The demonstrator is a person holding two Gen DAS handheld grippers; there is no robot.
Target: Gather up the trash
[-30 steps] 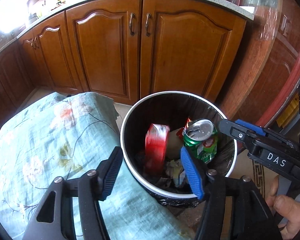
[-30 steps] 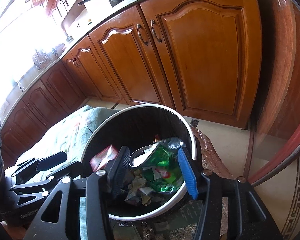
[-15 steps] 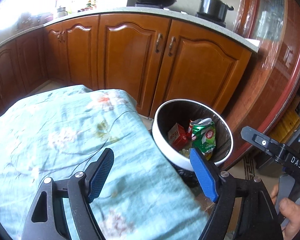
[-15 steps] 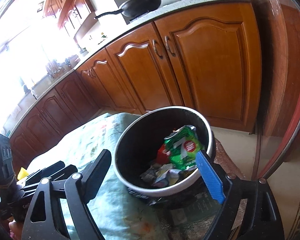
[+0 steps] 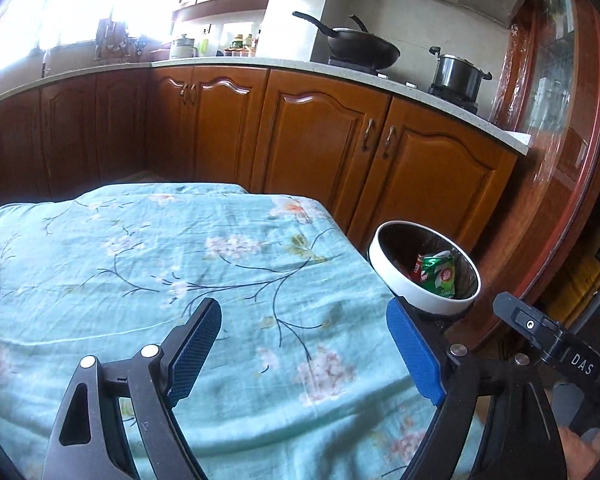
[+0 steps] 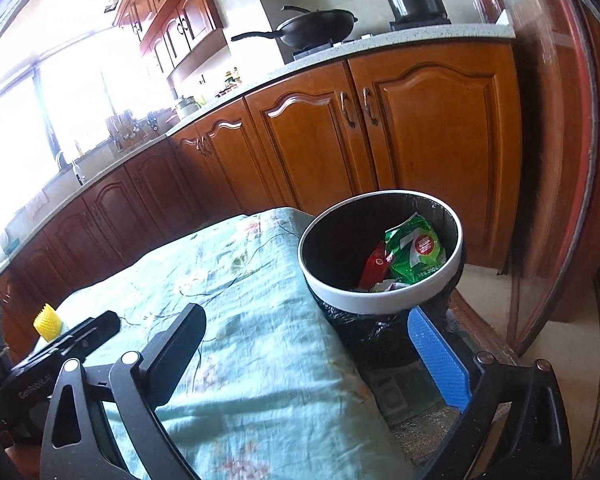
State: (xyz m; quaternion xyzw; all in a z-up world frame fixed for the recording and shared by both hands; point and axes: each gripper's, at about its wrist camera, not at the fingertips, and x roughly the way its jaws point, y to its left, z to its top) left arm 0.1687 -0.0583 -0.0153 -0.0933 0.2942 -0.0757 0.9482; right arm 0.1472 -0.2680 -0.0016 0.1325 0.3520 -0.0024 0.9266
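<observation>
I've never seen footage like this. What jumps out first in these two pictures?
Probably the crumpled green can lying in the white-rimmed trash bin, which stands at the right end of the table beside the wooden cabinets. Next is the flowery turquoise tablecloth filling the foreground. Both the left gripper and the right gripper frame it, wide open and empty.

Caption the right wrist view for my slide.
Open right gripper above floral tablecloth; crushed green can in trash bin.

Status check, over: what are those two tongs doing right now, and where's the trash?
Left tongs open, empty. Right tongs open, empty. Crushed green can inside round white-rimmed bin. Nothing in the way.
</observation>
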